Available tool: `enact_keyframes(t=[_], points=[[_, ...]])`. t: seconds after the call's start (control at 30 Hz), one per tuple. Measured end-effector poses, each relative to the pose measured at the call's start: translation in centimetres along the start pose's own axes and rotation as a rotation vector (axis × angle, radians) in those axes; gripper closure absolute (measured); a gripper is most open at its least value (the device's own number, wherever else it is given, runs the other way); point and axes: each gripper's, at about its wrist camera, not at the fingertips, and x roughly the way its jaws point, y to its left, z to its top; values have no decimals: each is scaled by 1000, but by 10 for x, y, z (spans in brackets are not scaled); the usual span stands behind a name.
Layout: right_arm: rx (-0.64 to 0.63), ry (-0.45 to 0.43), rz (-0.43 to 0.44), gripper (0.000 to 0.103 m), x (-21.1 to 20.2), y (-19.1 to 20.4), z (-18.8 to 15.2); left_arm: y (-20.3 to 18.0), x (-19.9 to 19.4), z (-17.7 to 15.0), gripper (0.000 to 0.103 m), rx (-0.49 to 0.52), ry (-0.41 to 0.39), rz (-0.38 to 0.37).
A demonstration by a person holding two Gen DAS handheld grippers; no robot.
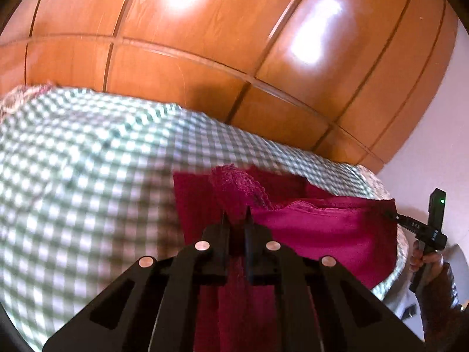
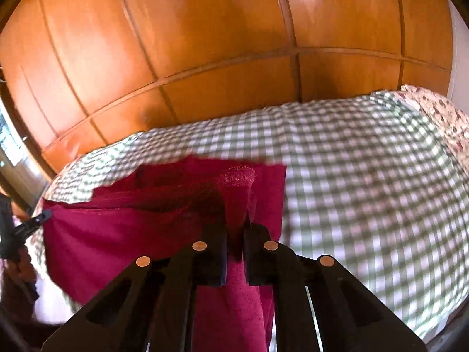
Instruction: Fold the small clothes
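Closest in, the left gripper (image 1: 236,220) has its black fingers (image 1: 225,228) pinched tight on a corner of the magenta garment (image 1: 316,228), the knitted cloth bunched between them and hanging down under the tips. The right gripper (image 2: 236,228) does the same at the other corner, its fingers (image 2: 218,243) clamped on the fabric. Between the two, the garment is held up and stretched out in the air above the bed (image 2: 366,176), which is covered with a green-and-white checked sheet (image 1: 73,161). A floral cover (image 2: 439,111) shows at the bed's far edge. Behind the bed stands a glossy orange wooden wardrobe (image 1: 205,44) with panelled doors.
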Motion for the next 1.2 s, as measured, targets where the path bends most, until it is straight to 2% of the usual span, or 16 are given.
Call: enact_keyframes(t=[0.2,0.37,0.43,0.47,0.53,0.57,0.6,0.63,0.7,0.73,0.83,0.93,1.0,1.13,1.17,1.2], points=[[49,25,-80,97,73,-10,43,6,70,45,97,21,44,136],[83,153,-152,97,141,-20,31,26,136,39,96,-8,178,268],[87,148,-157,97,149,-22,25,32,149,33,91,-29,205,288],[92,136,-150,96,147,-22,25,34,149,32,90,-45,202,288],[99,123,-142,81,142,-25,26,32,141,35,82,-55,186,286],[93,107,-155,75,135,-24,27,29,134,36,82,-51,168,296],[80,80,-174,65,126,-22,29,24,125,37,83,-39,140,307],[72,56,-180,62,118,-19,31,17,116,38,83,-26,114,306],[44,-3,-141,62,99,-7,36,6,102,38,83,-11,73,278],[22,-16,-88,62,93,3,38,0,96,36,83,0,59,259],[-80,27,50,62,98,38,42,-23,85,23,82,53,47,190],[-188,90,108,62,125,77,40,-44,91,3,80,136,88,166],[-219,148,122,62,149,94,38,-52,100,-12,80,166,128,167],[-272,243,61,64,191,112,27,-46,115,-29,77,167,183,188],[-292,228,36,70,193,115,24,-44,116,-30,77,161,185,187],[-300,228,33,86,190,117,24,-41,115,-30,76,143,186,184]])
